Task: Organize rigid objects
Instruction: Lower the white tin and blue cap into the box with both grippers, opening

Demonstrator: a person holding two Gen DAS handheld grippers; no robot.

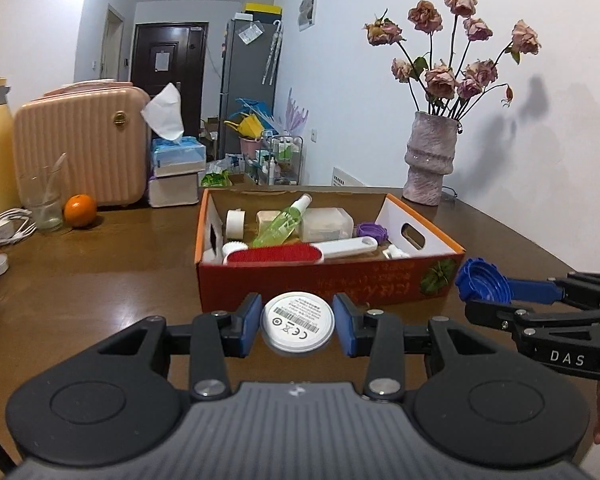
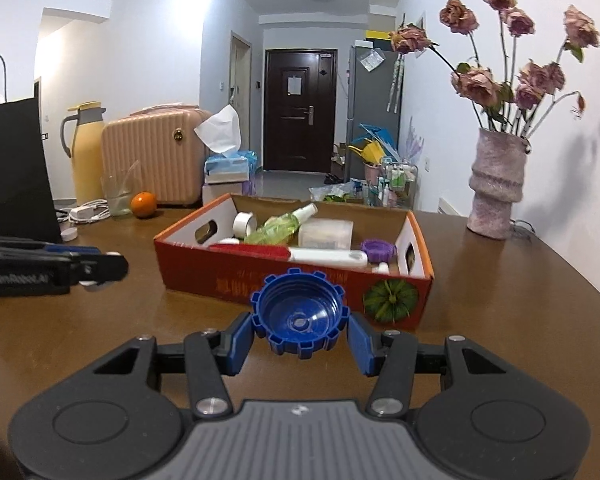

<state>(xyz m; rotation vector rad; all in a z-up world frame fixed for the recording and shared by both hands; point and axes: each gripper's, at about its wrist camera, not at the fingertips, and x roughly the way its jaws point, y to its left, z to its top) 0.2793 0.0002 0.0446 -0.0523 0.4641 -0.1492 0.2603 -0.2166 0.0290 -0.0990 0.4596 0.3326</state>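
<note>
Centrally, my left fingers [image 1: 297, 323] pinched a white round disc [image 1: 297, 323]; my right fingers [image 2: 300, 326] pinched a blue ridged cap [image 2: 299, 314], below the orange box [image 2: 300, 284] mid-frame.

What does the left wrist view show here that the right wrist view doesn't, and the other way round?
Only the left wrist view shows the label face of the white round disc between the left gripper fingers, plus a red brush seen from above in the box.

Only the right wrist view shows the black bag at far left and the hollow inside of the blue cap in the right gripper.

Both show the orange cardboard box, green spray bottle, purple cap, orange fruit and flower vase.
</note>
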